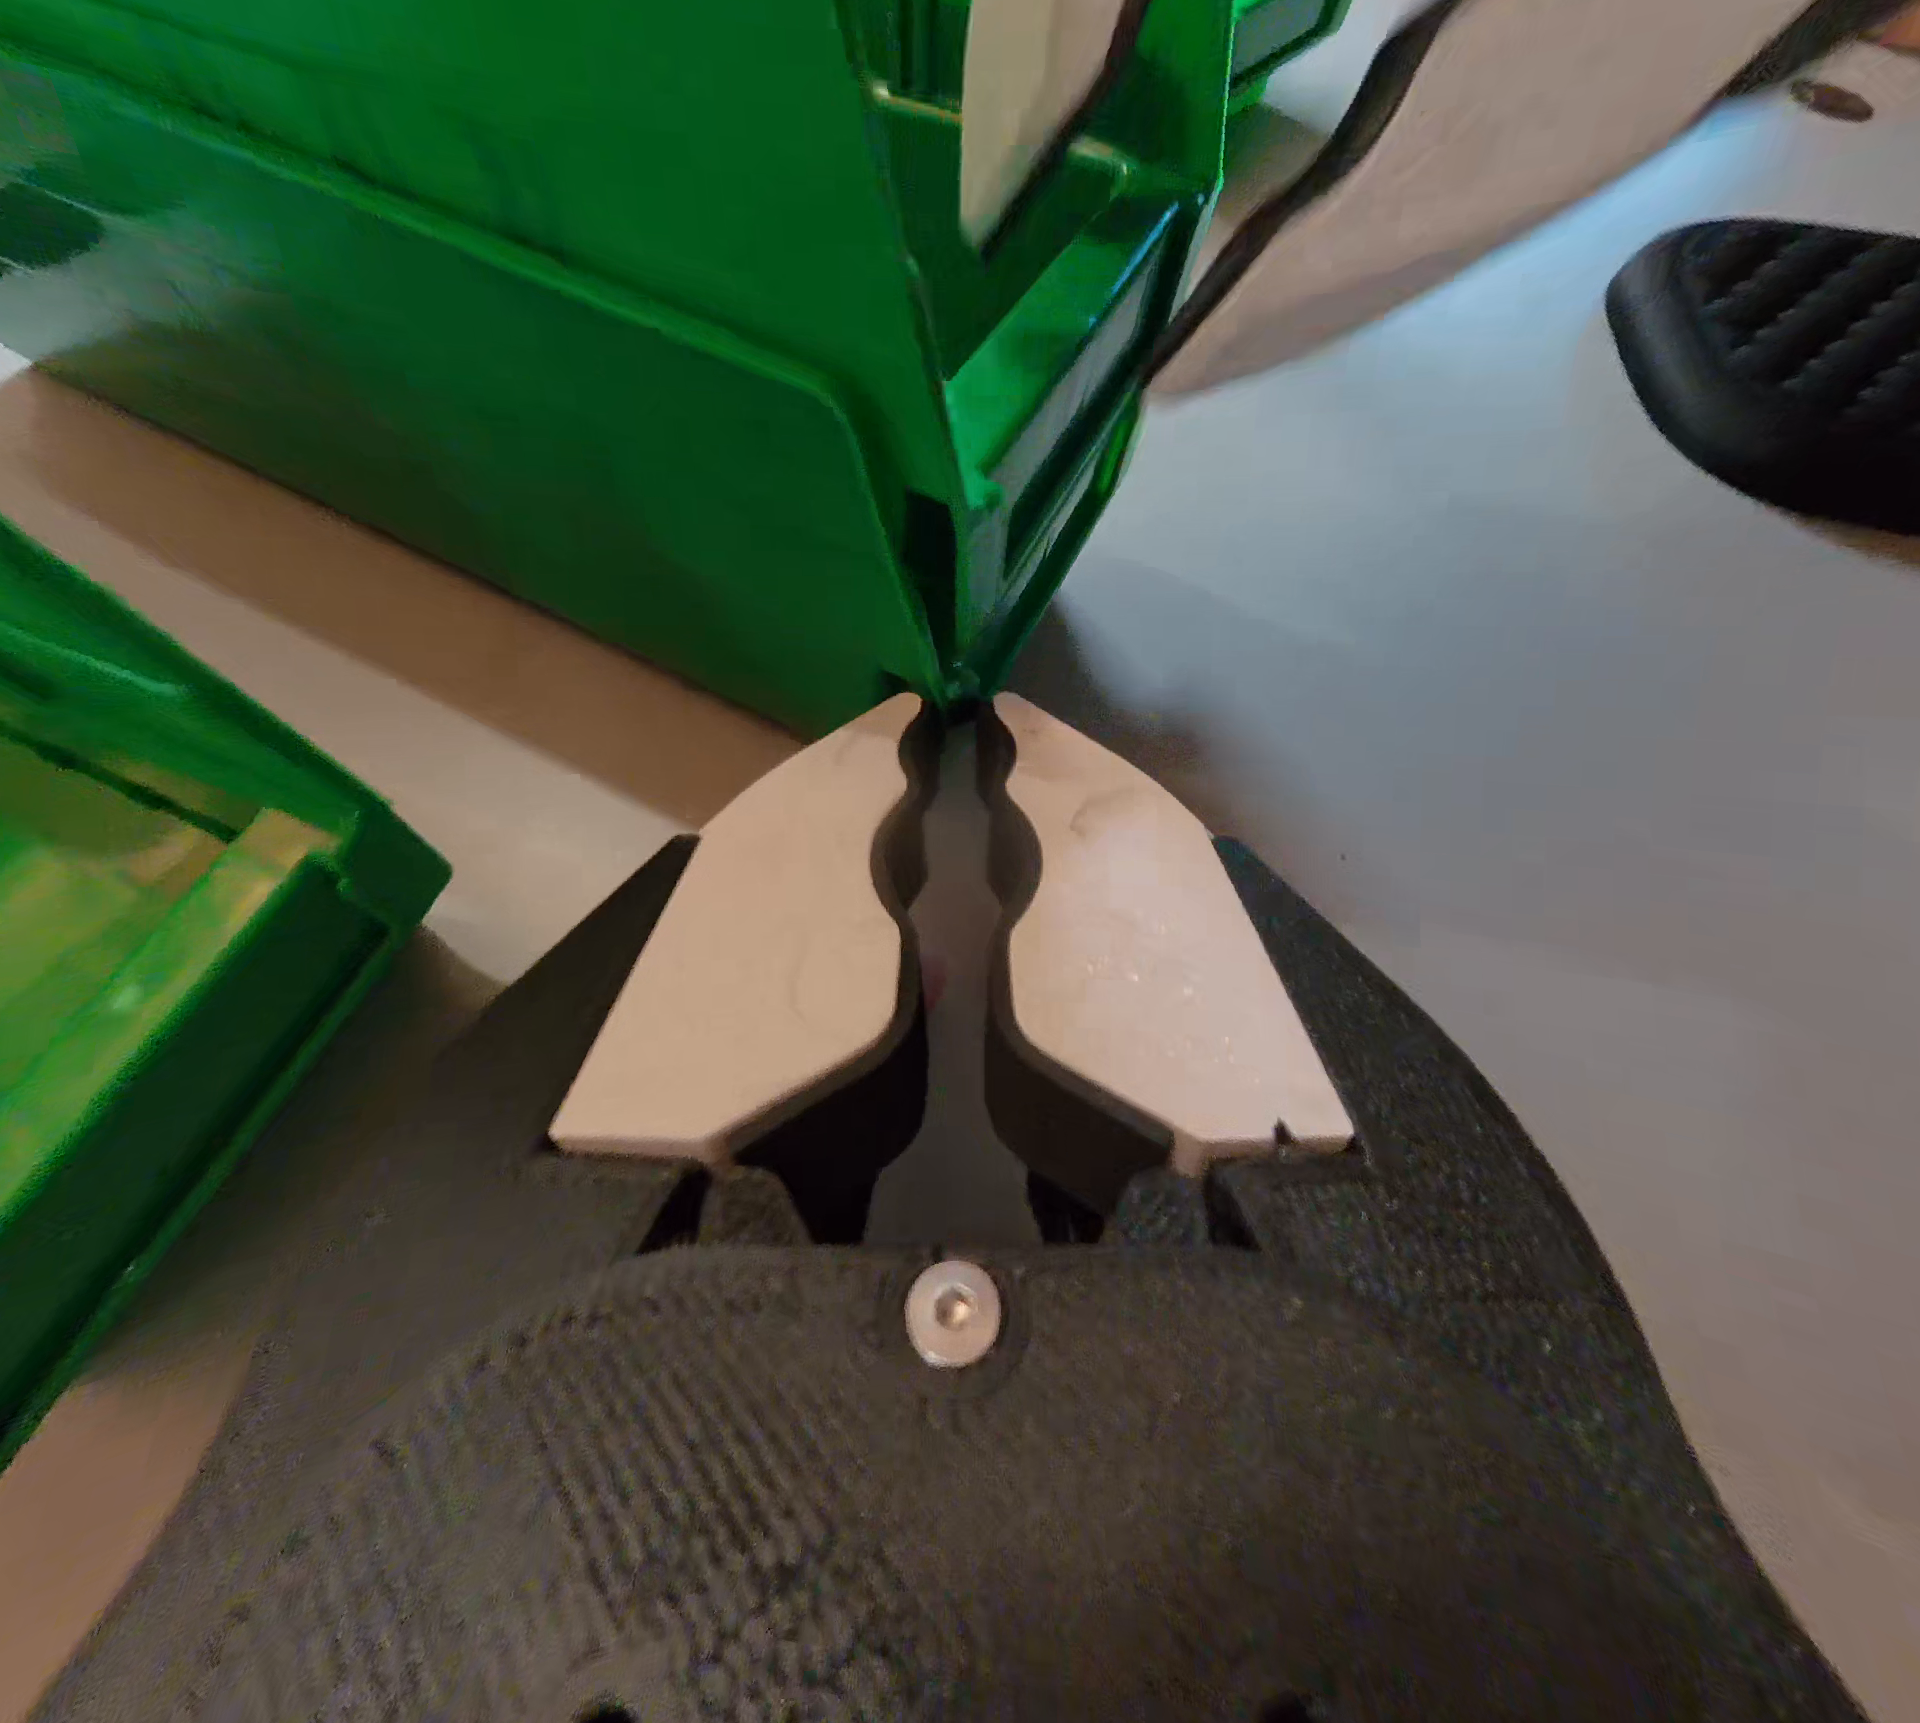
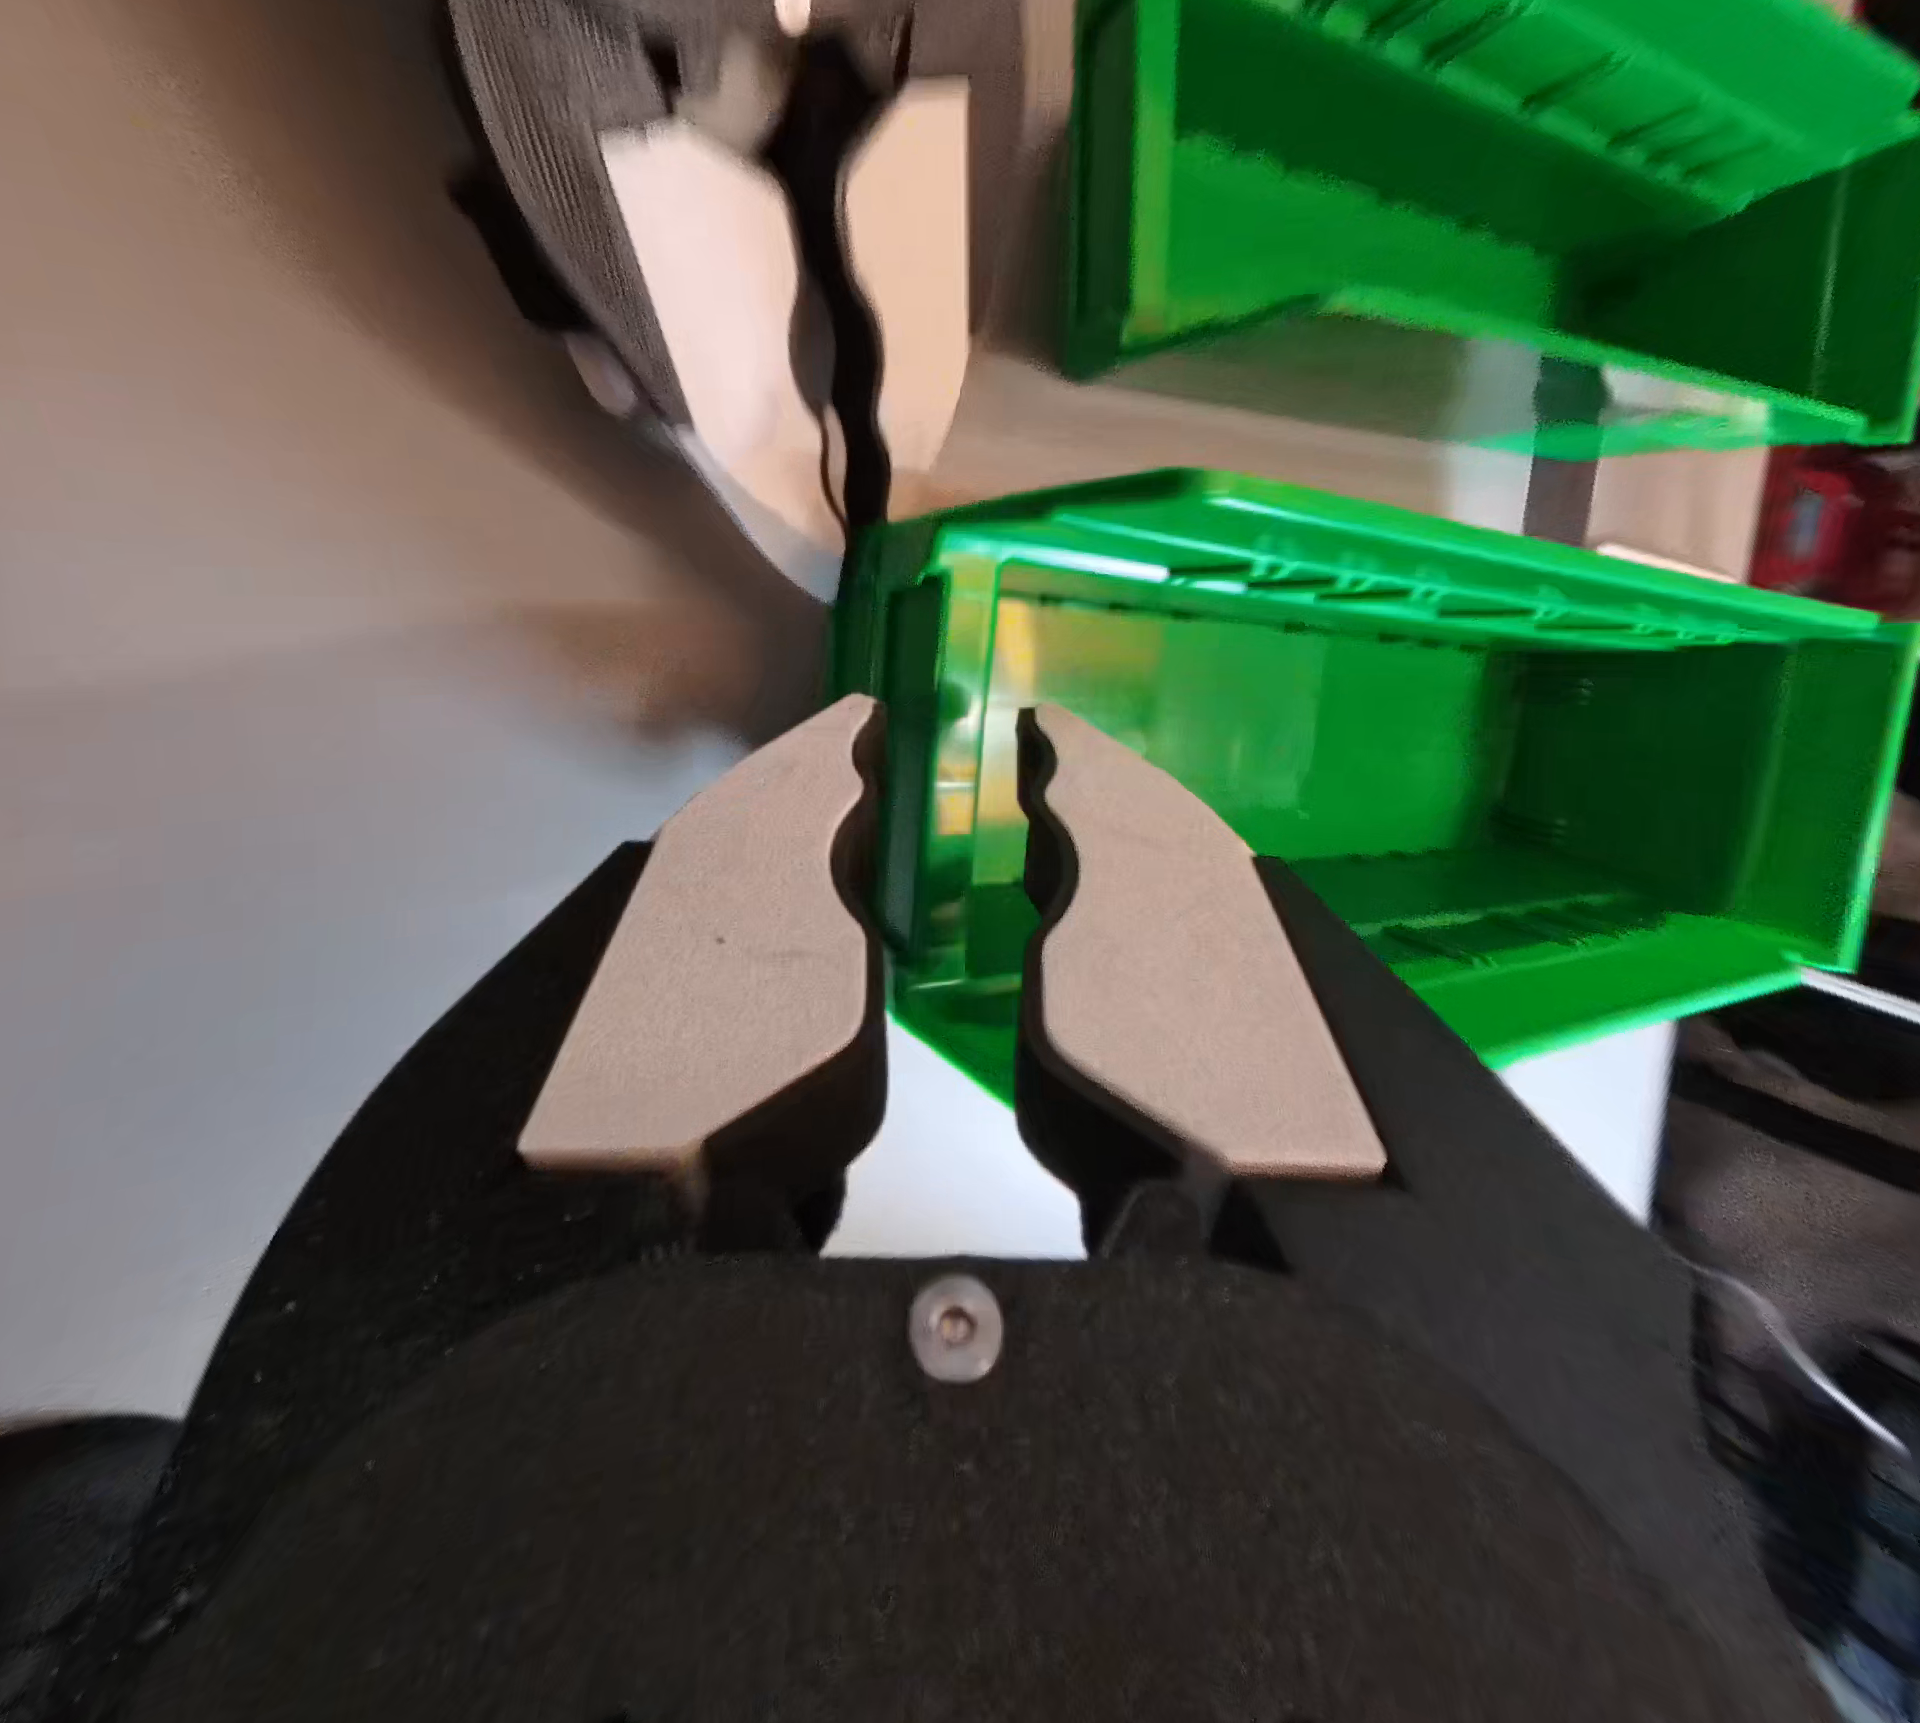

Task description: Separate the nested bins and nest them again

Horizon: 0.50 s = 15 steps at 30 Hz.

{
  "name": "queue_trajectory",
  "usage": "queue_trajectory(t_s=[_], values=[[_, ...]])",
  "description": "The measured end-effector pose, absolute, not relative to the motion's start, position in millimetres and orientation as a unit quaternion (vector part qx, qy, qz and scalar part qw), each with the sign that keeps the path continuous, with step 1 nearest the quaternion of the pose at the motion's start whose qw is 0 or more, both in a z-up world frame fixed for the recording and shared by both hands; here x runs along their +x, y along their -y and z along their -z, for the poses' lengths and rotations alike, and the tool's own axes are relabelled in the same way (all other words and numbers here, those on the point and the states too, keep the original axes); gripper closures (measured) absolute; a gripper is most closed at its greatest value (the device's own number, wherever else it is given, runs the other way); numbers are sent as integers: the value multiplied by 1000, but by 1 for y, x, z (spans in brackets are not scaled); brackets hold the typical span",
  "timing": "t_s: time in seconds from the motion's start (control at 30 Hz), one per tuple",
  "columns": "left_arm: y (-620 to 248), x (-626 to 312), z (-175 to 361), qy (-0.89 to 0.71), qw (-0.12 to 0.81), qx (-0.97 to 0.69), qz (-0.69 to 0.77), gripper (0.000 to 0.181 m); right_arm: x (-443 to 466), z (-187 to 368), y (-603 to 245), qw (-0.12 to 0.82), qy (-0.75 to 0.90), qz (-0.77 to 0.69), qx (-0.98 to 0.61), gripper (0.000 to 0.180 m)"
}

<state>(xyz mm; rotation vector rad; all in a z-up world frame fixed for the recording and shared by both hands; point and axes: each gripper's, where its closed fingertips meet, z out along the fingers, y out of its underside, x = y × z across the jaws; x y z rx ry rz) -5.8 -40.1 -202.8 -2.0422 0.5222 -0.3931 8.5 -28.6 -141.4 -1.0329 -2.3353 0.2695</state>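
Observation:
Nested green bins (image 1: 468,426) stand on the table, the inner bin (image 1: 416,63) sitting higher than the outer one. My left gripper (image 1: 956,712) is shut on the near front corner of the outer bin. My right gripper (image 2: 948,723) straddles the front wall of the nested bins (image 2: 1351,738), one finger inside and one outside, closed on it. The right gripper's fingers (image 1: 1475,115) show at the top in the left wrist view. The left gripper (image 2: 857,510) shows pinching the bin's corner in the right wrist view.
Another green bin (image 1: 156,946) lies at the lower left, close to my left gripper; it also shows in the right wrist view (image 2: 1455,115) beyond the nested pair. A black textured part (image 1: 1787,374) is at the right. The table (image 1: 1455,738) is pale. Spacing between my two grippers at the tips: around 7 cm.

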Motion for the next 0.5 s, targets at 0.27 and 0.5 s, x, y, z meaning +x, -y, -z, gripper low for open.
queue_trajectory(t_s=[0.27,0.5], values=[[43,-8,202,-221,481,-835,149,173,-34,69,-74,362,806,-104,-457,150],[44,-8,202,-212,477,-838,158,174,-117,97,-203,339,802,2,-491,144]])
